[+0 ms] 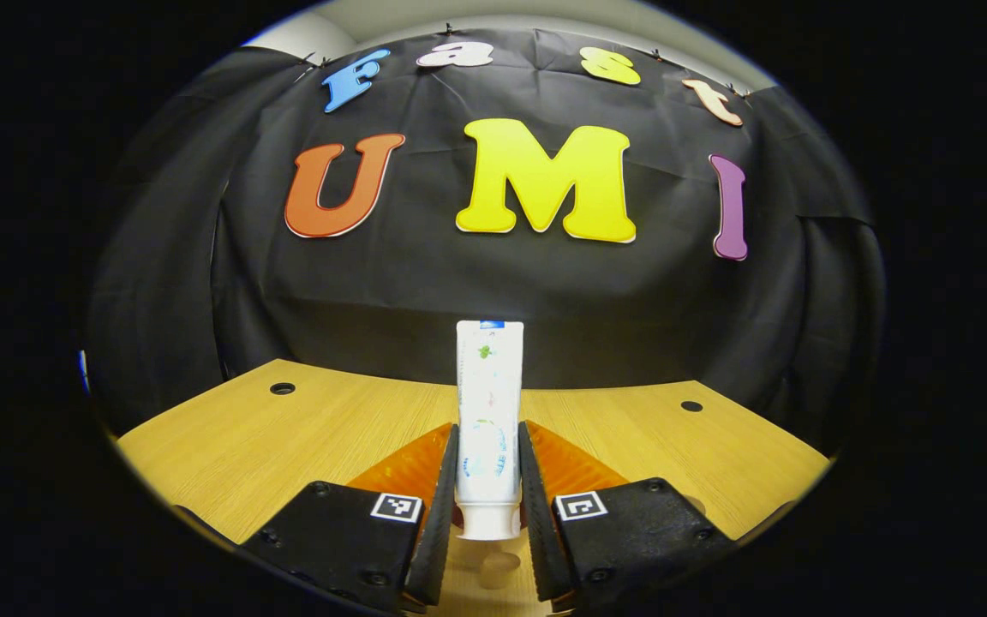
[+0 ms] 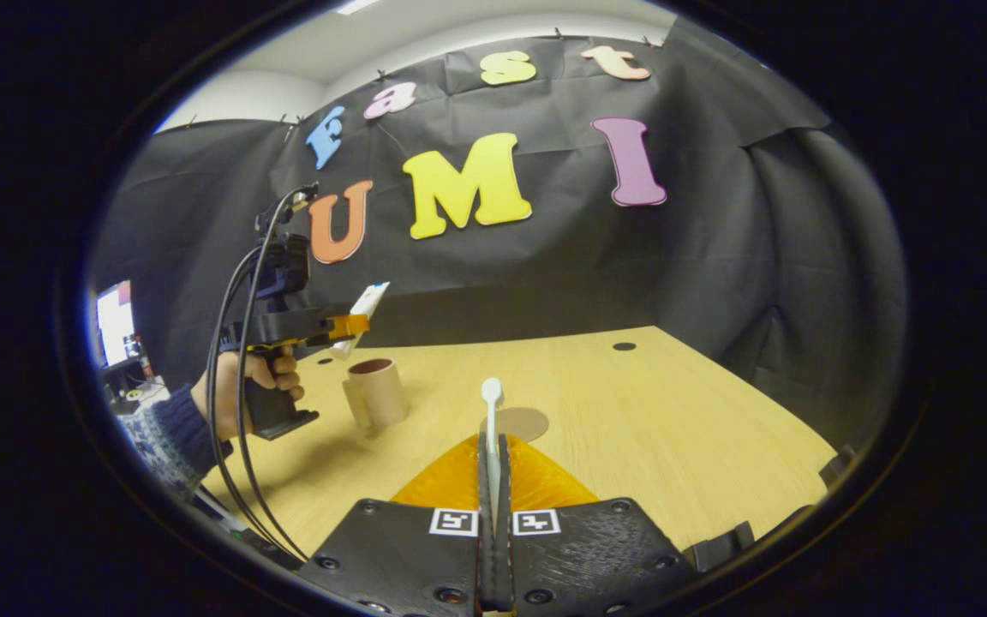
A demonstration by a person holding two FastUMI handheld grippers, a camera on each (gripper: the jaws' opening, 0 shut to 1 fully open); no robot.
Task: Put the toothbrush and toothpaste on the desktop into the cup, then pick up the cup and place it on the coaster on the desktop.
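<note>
Your left gripper (image 1: 488, 480) clamps the toothpaste (image 1: 488, 411) between both fingers; the tube stands upright, cap end down, above the desktop (image 1: 228, 446). Your right gripper (image 2: 493, 463) is clenched on the toothbrush (image 2: 491, 411), whose end projects forward past the fingertips. In the right gripper view, the cup (image 2: 376, 392) stands on the desktop below the raised toothpaste, and the coaster (image 2: 521, 422) lies near the cup, apart from it.
</note>
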